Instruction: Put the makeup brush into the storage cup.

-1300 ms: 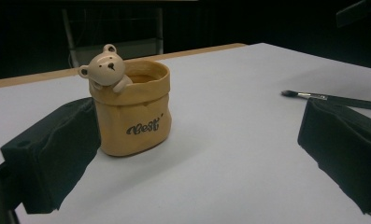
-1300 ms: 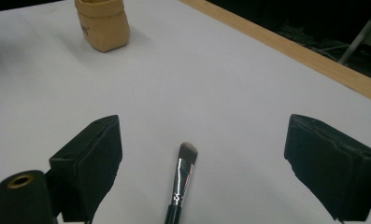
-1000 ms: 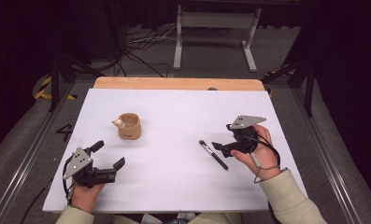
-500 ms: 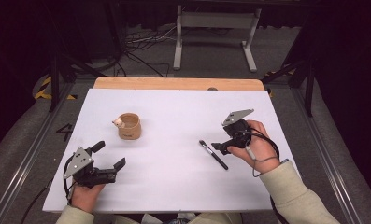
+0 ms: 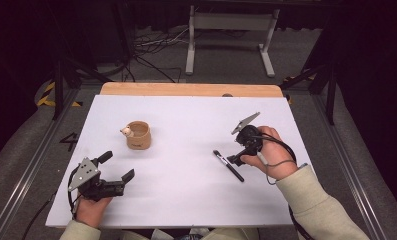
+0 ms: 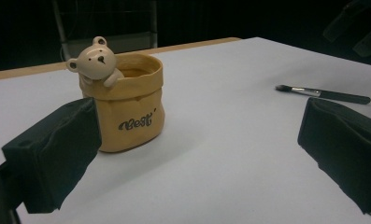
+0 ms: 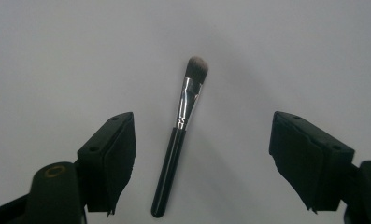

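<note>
Since 1.0 s ago the right gripper [image 5: 236,159] has tipped nose-down & shifted slightly left, w/ its grey plate now tilted up; left gripper [image 5: 117,172] and the objects haven't moved.

Right gripper view: jaws wide apart, holding nothing, straddling the makeup brush [image 7: 178,135] w/o touching it. Brush lies flat on the white table [image 5: 186,130], bristles pointing away from the camera, black handle toward it, slightly nearer the left jaw. In the high view the brush [image 5: 228,165] sits right of centre, just beside the right gripper's tips.

Left gripper, near-left of table: jaws also wide apart, empty, touching nothing, held in the left hand [image 5: 93,210]. Left gripper view looks toward the tan bear pot [image 6: 124,105], marked "Best", upright, w/ a small bear at its rim. Pot [image 5: 138,135] stands left of centre, well apart from brush & both grippers.
</note>
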Action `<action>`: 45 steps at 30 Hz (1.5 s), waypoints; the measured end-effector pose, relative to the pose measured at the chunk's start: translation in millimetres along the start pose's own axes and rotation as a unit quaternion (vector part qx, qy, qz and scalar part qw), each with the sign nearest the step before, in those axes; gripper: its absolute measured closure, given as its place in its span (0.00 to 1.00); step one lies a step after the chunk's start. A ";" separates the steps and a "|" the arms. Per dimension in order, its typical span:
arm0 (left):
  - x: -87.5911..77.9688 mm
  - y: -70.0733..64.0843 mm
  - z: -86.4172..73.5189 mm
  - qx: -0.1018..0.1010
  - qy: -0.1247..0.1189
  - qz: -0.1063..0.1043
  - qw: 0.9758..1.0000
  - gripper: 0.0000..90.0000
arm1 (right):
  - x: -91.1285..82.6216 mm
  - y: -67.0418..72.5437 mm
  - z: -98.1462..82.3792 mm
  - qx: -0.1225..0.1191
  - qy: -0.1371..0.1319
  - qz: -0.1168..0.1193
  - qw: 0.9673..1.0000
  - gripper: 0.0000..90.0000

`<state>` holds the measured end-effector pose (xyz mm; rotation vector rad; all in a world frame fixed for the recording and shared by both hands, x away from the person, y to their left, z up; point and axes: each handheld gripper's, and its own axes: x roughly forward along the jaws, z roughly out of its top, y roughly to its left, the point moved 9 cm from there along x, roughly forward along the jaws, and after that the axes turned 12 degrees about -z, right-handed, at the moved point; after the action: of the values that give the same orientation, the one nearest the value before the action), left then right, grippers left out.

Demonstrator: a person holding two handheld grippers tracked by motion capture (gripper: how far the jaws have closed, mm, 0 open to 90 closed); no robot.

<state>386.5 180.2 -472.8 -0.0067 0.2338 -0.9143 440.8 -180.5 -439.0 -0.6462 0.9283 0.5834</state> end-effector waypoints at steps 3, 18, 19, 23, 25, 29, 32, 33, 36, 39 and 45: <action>-0.2 0.3 0.1 -0.001 0.000 0.001 1.000 0.01 | 1.8 0.2 -1.7 -0.004 0.016 0.001 1.000 0.27; 0.0 -0.4 0.3 -0.003 0.000 -0.005 1.000 0.01 | 17.1 4.2 -13.9 0.000 0.078 0.011 0.997 0.37; 0.0 -0.3 0.2 -0.003 0.001 -0.004 1.000 0.01 | 17.7 5.0 -14.5 0.001 0.080 0.014 0.997 0.38; 0.0 -0.3 0.1 -0.003 0.000 -0.004 1.000 0.01 | 22.3 4.9 -17.7 0.003 0.088 0.014 0.996 0.39; -0.2 -0.2 0.3 -0.003 0.000 -0.004 1.000 0.01 | 24.1 4.6 -18.0 0.003 0.087 0.015 0.996 0.40; 0.0 -0.2 0.0 -0.004 0.000 -0.004 1.000 0.01 | 27.5 9.0 -21.1 0.012 0.098 0.026 0.995 0.43; 0.3 -0.6 -0.2 -0.006 0.000 -0.004 1.000 0.01 | 30.9 11.3 -23.2 0.003 0.107 0.025 0.994 0.45; 0.4 -0.7 -0.2 -0.006 0.000 -0.004 1.000 0.01 | 31.9 12.3 -24.2 0.002 0.112 0.025 0.993 0.46; 0.4 -0.8 -0.4 -0.004 0.003 -0.004 1.000 0.01 | 35.7 16.1 -26.4 0.003 0.124 0.026 0.992 0.49; 0.7 -0.7 -0.6 -0.003 0.003 -0.005 1.000 0.01 | 38.8 19.6 -28.7 0.005 0.135 0.025 0.990 0.52; 0.8 -0.9 -0.4 -0.003 0.002 -0.005 1.000 0.01 | 45.9 23.5 -32.6 -0.001 0.150 0.018 0.988 0.58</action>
<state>386.2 179.1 -473.3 -0.0106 0.2409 -0.9236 428.8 -180.1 -498.9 -0.7320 1.2235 0.5267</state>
